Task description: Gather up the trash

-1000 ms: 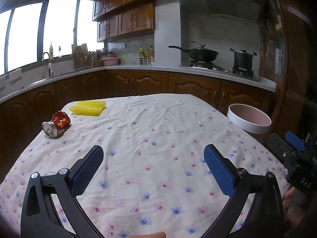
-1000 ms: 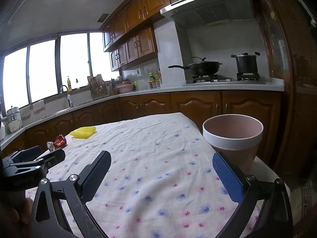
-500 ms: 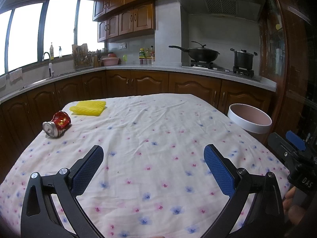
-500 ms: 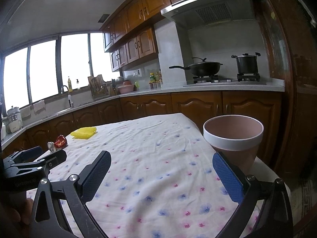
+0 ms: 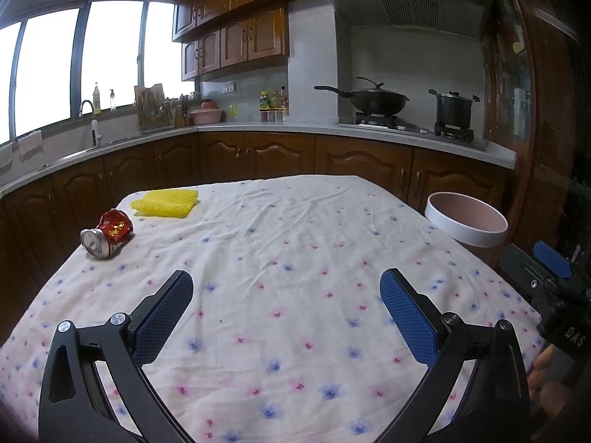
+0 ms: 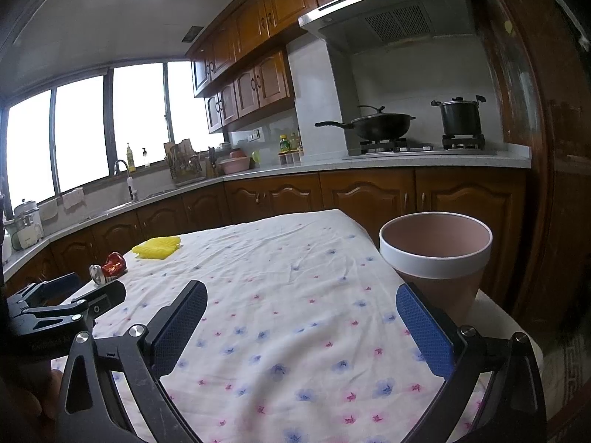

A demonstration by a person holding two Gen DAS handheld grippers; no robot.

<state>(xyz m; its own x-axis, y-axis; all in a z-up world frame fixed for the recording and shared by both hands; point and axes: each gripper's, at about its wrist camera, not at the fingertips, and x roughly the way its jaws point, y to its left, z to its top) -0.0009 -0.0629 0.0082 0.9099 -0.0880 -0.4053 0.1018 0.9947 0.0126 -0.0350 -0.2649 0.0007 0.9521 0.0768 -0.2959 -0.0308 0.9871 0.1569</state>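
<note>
A crushed red can lies on its side at the table's far left, silver end toward me; it also shows in the right wrist view as the can. Just beyond it rests a yellow foam net. A pink bin with a white rim stands off the table's right edge. My left gripper hangs open over the near middle of the cloth, nothing between its blue pads. My right gripper is open too, low over the cloth, left of the bin.
The table wears a white cloth with small flowers. Brown cabinets and a grey counter ring the room, with a wok and a pot on the stove. A hand holds the other gripper at the right edge.
Both grippers stay open and almost still; the left view has shifted only slightly. The can, the foam net and the bin have not moved.
</note>
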